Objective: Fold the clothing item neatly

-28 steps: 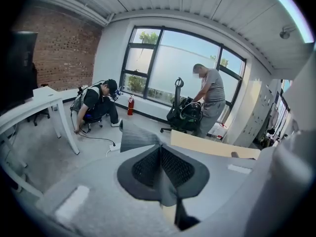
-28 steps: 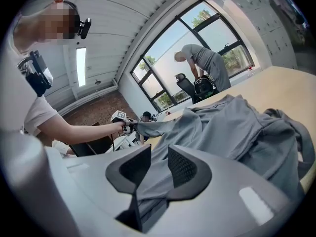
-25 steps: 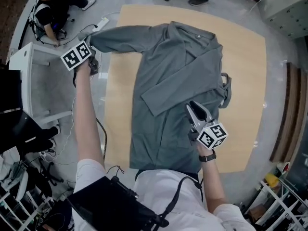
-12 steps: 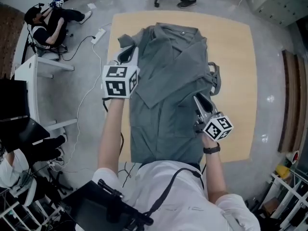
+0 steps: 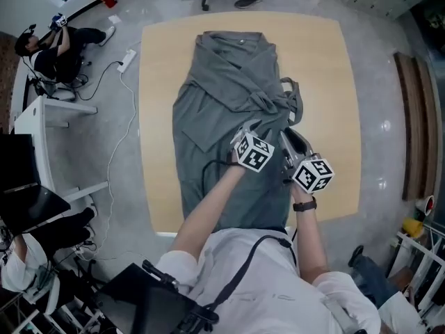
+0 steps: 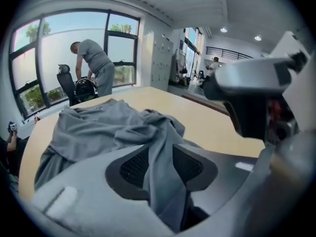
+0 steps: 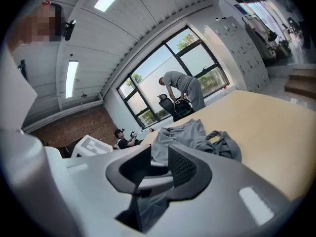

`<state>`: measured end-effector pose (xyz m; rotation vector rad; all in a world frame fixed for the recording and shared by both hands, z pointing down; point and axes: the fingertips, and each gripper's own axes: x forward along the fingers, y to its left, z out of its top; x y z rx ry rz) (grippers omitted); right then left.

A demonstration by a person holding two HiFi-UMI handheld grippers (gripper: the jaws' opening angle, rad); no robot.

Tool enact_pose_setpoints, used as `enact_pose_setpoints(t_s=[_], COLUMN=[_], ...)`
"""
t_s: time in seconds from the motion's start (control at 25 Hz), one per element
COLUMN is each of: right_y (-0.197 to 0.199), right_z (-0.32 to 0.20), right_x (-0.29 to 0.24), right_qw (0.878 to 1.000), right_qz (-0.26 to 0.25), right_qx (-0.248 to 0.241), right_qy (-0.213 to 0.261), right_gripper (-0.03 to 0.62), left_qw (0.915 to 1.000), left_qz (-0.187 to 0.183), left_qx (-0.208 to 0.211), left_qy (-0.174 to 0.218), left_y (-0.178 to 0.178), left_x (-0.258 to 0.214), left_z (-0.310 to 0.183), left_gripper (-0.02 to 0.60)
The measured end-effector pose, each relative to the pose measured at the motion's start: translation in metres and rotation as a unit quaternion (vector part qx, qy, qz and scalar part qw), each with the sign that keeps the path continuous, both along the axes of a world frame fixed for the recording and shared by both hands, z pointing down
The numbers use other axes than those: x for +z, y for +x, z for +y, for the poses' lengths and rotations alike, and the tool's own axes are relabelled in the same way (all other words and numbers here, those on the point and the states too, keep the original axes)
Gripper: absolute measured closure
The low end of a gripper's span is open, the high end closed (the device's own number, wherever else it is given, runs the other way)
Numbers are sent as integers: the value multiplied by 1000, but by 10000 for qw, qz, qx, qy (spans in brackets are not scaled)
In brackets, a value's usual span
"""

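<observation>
A grey shirt (image 5: 222, 96) lies lengthwise on the wooden table (image 5: 320, 68), collar at the far end and both sleeves folded across its body. My left gripper (image 5: 245, 128) hovers over the shirt's middle. Its jaws have just been opening, and in the left gripper view (image 6: 162, 158) a strip of grey sleeve (image 6: 165, 186) still hangs loosely between the spread pads. Close on its right, my right gripper (image 5: 288, 135) holds shirt fabric near the right edge. In the right gripper view (image 7: 159, 165) grey cloth (image 7: 148, 206) fills the gap between the pads. A dark grey loop (image 5: 295, 99) lies beside the shirt.
A person bends over an office chair (image 6: 74, 80) beyond the table's far end. Another person sits on the floor (image 5: 49, 47) at the left, near a white desk (image 5: 42, 117) and a power strip (image 5: 126, 60). Bare wood shows on both sides of the shirt.
My left gripper swung from beyond the table's left edge across to the shirt's middle, drawing the left sleeve over the body, and its jaws opened. The right gripper shifted slightly forward.
</observation>
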<state>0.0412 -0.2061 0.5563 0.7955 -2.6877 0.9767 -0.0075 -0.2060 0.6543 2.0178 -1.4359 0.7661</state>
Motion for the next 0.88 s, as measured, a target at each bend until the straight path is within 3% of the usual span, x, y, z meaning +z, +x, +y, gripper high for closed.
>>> enact_pose_setpoints(t_s=[0.08, 0.16, 0.28, 0.36, 0.52, 0.76, 0.84, 0.88], right_y=[5, 7, -10, -31, -63, -68, -66, -66], right_z=[2, 0, -9, -19, -60, -82, -83, -84], right_x=[13, 28, 46, 56, 73, 144, 152, 148], right_qw=[9998, 9989, 9939, 9861, 9707, 9410, 9391, 9423], right_qz=[195, 424, 910, 1279, 1920, 3017, 3120, 3052], right_qx=[-60, -175, -607, -992, -1307, -1531, -1441, -1373], right_qy=[-38, -54, 162, 386, 623, -34, -28, 3], right_gripper=[488, 482, 463, 447, 448, 458, 526, 566], left_qw=[9998, 9993, 9972, 9967, 9981, 9942, 9943, 9957], left_qz=[-59, -128, -282, -354, -518, -721, -683, -592], left_qx=[40, -212, -621, -680, -161, 458, 460, 395], left_qy=[-207, -295, -295, -252, -281, -659, -679, -590], left_y=[-1, -18, -58, -80, -88, -81, -81, -82], left_x=[13, 18, 20, 19, 25, 61, 66, 61], left_z=[26, 38, 35, 21, -23, -65, -61, -57], left_gripper=[420, 420, 422, 423, 423, 433, 571, 572])
